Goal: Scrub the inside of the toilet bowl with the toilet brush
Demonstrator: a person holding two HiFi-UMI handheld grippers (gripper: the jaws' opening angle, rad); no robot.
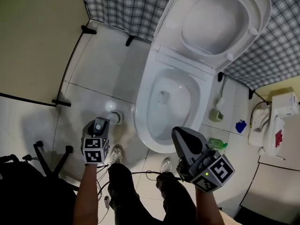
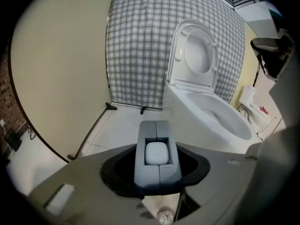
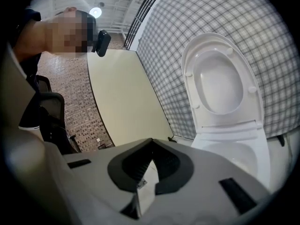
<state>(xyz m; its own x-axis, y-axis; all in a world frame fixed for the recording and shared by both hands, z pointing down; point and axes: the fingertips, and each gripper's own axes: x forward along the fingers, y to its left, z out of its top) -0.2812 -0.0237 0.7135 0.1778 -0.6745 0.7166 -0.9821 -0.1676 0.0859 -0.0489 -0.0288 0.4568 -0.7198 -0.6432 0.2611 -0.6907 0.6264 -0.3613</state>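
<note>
Tiled floor (image 1: 101, 64), toilet bowl (image 1: 142, 125) w/ lid (image 1: 220, 18) up; L gripper (image 1: 99, 124) & R gripper (image 1: 180, 136) both closed, empty; toilet brush (image 1: 111, 108) in holder (image 1: 118, 119).

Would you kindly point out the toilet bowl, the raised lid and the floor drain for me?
toilet bowl (image 1: 141, 114), head view, left side of its rim.
raised lid (image 1: 213, 25), head view, middle of its inner face.
floor drain (image 1: 118, 117), head view, its centre.

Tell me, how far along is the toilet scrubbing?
Done: the lid is up, leaving the bowl open. In hand: nothing; left gripper and right gripper hover empty before it. Left: taking what looks like the brush, standing right of the bowl, and all the scrubbing.
</note>
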